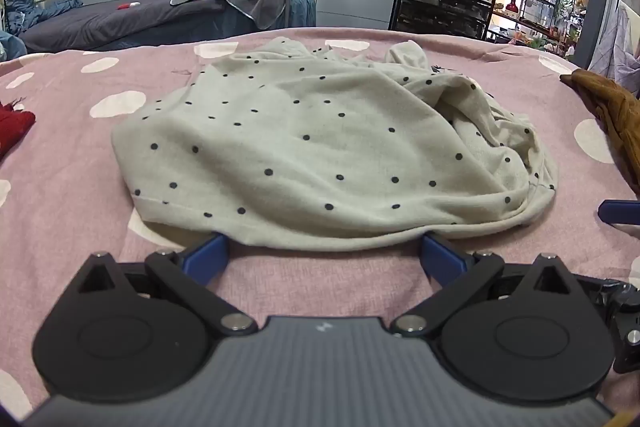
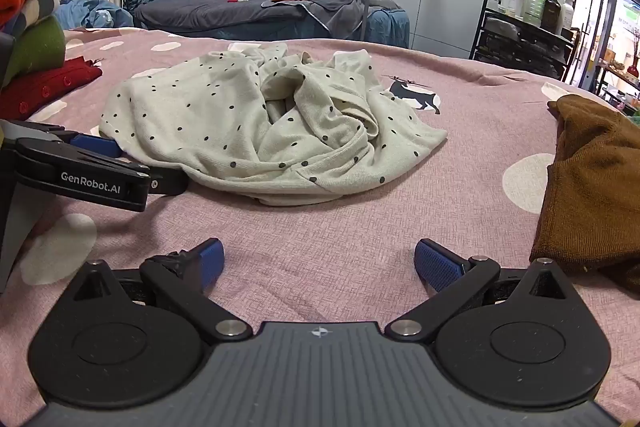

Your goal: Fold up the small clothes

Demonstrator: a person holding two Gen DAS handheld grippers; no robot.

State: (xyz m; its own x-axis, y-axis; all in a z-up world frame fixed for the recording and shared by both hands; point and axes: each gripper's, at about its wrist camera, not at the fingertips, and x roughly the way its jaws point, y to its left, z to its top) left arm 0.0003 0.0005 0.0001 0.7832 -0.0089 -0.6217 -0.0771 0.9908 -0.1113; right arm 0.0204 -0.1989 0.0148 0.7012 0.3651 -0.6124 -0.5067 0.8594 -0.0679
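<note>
A crumpled cream garment with dark polka dots [image 1: 320, 147] lies on the pink bedsheet [image 1: 320, 287]; it also shows in the right wrist view [image 2: 256, 123]. My left gripper [image 1: 324, 247] is open, its blue fingertips [image 1: 208, 253] tucked at the garment's near hem, holding nothing. It shows from the side in the right wrist view [image 2: 100, 147], at the garment's left edge. My right gripper [image 2: 318, 259] is open and empty over bare sheet, well short of the garment. One of its blue fingers [image 1: 618, 211] shows at the right edge of the left wrist view.
A brown garment [image 2: 592, 179] lies on the right of the bed. A stack of folded clothes, red [image 2: 44, 87], green and orange, stands at the left. Beyond the bed are a massage table [image 2: 256, 13], a floor lamp and a black cart with bottles [image 2: 528, 31].
</note>
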